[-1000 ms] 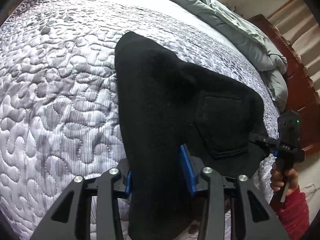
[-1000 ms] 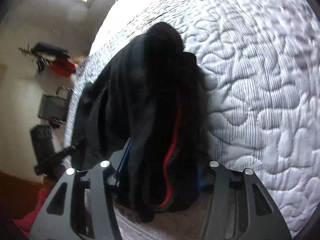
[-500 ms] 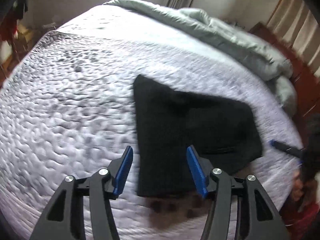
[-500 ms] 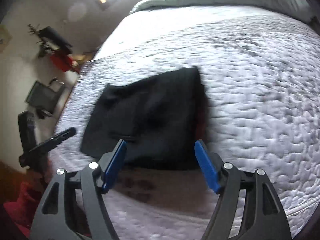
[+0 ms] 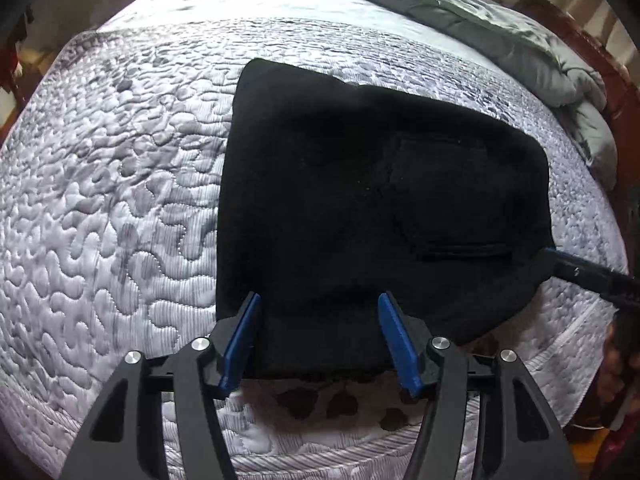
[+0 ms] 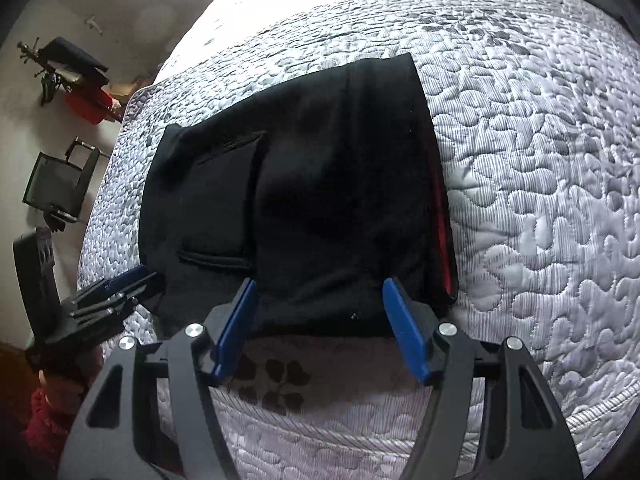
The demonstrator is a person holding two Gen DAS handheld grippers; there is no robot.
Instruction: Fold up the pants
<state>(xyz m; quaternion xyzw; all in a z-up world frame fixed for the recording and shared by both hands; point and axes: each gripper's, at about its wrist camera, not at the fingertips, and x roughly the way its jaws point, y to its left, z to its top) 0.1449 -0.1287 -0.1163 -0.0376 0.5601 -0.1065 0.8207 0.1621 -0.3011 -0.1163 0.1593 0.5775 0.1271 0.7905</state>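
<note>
The black pants [image 5: 360, 216] lie folded into a flat, roughly square bundle on the quilted bed, back pocket facing up. They show in the right wrist view [image 6: 312, 200] too, with a red lining along the right edge. My left gripper [image 5: 318, 300] is open, its blue fingers astride the bundle's near edge. My right gripper [image 6: 320, 286] is open at the near edge as well. The right gripper's tip [image 5: 560, 260] touches the bundle's right corner in the left wrist view. The left gripper [image 6: 120, 284] sits at the left corner in the right wrist view.
The grey-white quilted bedspread [image 5: 100, 200] covers the bed, with its front hem [image 6: 360, 436] just below my grippers. A grey-green duvet [image 5: 500, 28] is bunched along the far side by a wooden headboard. A chair [image 6: 56, 188] and red item stand on the floor at left.
Both grippers let go of the pants, which had been held lifted and now lie flat on the bed. The grippers pulled back, then moved in again to the bundle's near edge.
</note>
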